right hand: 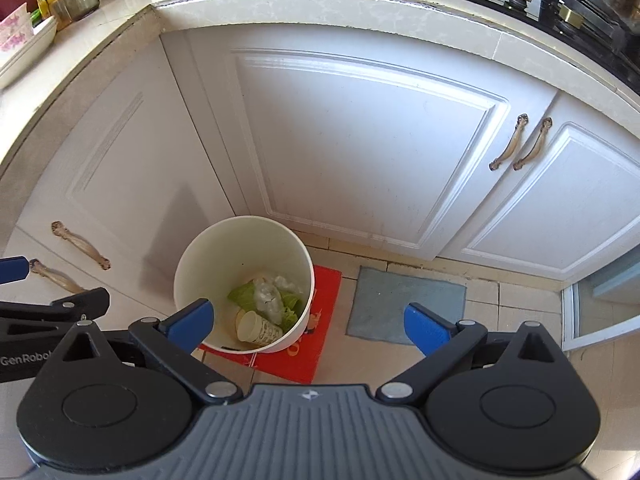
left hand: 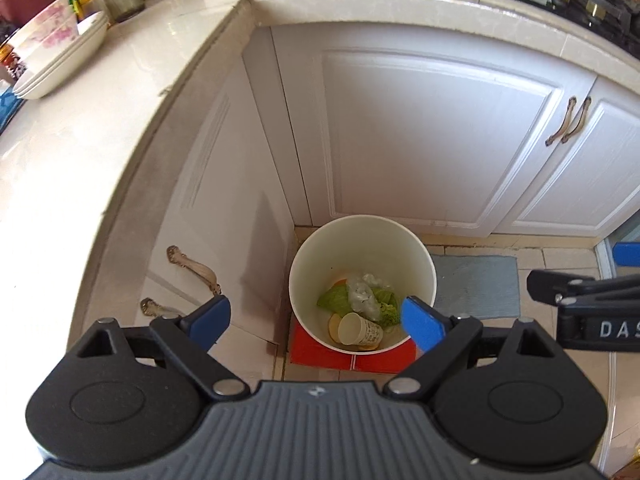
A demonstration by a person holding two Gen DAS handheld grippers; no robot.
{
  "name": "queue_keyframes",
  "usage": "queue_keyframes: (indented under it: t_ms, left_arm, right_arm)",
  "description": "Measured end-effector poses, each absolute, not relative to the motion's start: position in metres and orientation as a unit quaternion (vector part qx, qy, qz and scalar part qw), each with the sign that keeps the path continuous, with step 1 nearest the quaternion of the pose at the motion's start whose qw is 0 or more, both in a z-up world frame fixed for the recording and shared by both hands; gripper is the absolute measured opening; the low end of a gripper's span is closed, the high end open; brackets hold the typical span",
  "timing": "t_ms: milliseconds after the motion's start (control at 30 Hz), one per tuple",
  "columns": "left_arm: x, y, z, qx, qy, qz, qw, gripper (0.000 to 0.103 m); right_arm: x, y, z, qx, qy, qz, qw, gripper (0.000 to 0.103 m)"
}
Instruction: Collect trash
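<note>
A white round trash bin [left hand: 362, 226] stands on the floor in the cabinet corner, on a red mat [left hand: 316, 354]. Inside lie a paper cup [left hand: 360, 330], crumpled clear plastic [left hand: 362, 298], green leaves [left hand: 336, 300] and an orange peel piece. My left gripper [left hand: 316, 322] is open and empty, high above the bin. The bin also shows in the right wrist view [right hand: 244, 228], with the cup [right hand: 256, 330], plastic [right hand: 268, 296] and leaves [right hand: 244, 294]. My right gripper [right hand: 308, 326] is open and empty, above the bin's right side.
White cabinet doors [left hand: 432, 132] with brass handles [left hand: 568, 126] stand behind the bin. A grey cloth [right hand: 404, 306] lies on the tiled floor to its right. The countertop [left hand: 80, 128] at left holds stacked bowls [left hand: 56, 52] and bottles. A black stove [right hand: 580, 12] sits at top right.
</note>
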State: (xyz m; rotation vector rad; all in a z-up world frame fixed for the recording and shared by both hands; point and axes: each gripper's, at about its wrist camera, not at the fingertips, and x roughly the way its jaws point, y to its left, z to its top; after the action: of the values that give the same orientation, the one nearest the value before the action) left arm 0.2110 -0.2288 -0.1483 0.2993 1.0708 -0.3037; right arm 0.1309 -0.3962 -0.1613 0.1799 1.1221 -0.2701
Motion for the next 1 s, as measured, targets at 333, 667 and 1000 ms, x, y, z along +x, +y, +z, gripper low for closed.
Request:
queue_keyframes:
  t_ms: [333, 667, 1000]
  left_arm:
    - [0.192, -0.208, -0.131, 0.127, 0.503, -0.134, 0.844, 0.095]
    - [0.182, -0.2, -0.125, 0.132, 0.5, -0.13, 0.846, 0.095]
    - [0.179, -0.199, -0.122, 0.13, 0.498, -0.132, 0.847, 0.094]
  right_arm:
    - [0.112, -0.371, -0.144, 0.092, 0.521, -0.121, 0.84, 0.103]
    - [0.106, -0.363, -0.14, 0.093, 0.516, -0.123, 0.843, 0.103]
    - [0.102, -0.361, -0.136, 0.094, 0.51, -0.126, 0.846, 0.103]
